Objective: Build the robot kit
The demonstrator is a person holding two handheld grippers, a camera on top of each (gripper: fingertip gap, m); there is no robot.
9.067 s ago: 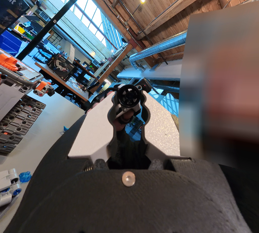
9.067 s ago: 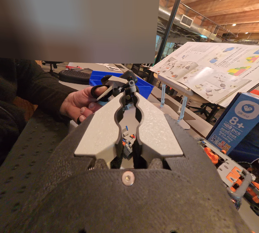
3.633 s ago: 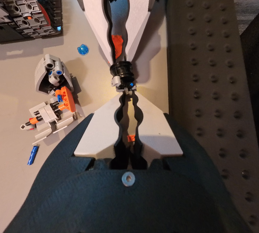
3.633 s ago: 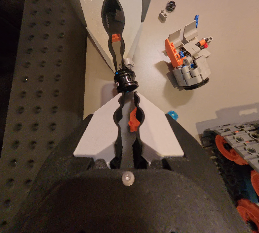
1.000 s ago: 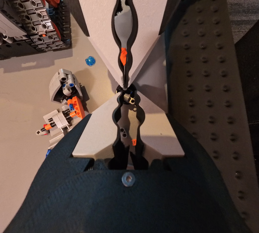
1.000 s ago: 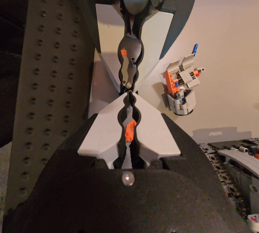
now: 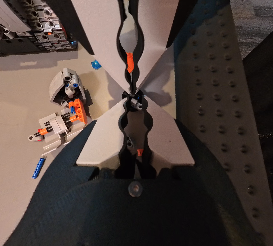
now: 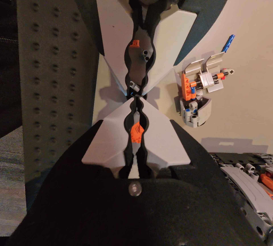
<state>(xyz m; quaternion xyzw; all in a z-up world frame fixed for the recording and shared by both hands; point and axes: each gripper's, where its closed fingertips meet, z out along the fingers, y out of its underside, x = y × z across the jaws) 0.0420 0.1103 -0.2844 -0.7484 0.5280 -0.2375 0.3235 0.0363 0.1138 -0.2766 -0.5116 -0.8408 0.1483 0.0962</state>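
Both grippers meet tip to tip over the beige table (image 7: pixel 22 90). My left gripper (image 7: pixel 133 102) is shut on a small assembly, a black wheel with a grey connector (image 7: pixel 135 103); it also shows in the right wrist view (image 8: pixel 135 87). My right gripper (image 8: pixel 136 98) is pinched on a thin end of the same assembly, and it enters the left wrist view from above (image 7: pixel 131 93). The wheel is mostly hidden under the tips. An orange piece (image 8: pixel 136 133) shows through the right gripper's gap.
A grey-and-orange sub-assembly (image 7: pixel 66 105) (image 8: pixel 196 95) lies beside the grippers. Near it are a blue round stud (image 7: pixel 95 65) and a blue pin (image 7: pixel 38 167). A tracked model (image 7: pixel 37 21) (image 8: pixel 243 179) stands at one edge. A dimpled black mat (image 7: pixel 214 105) borders the other side. My left and right fingertips are right by each other. The orange piece (image 8: pixel 136 133) is about equally far from each gripper, around 7 cm.
The assembly came down from the air to just above the table. Since 3.6 s ago the grippers have closed in, and the wheel now sits under the tips. Little differs from 1 s ago.
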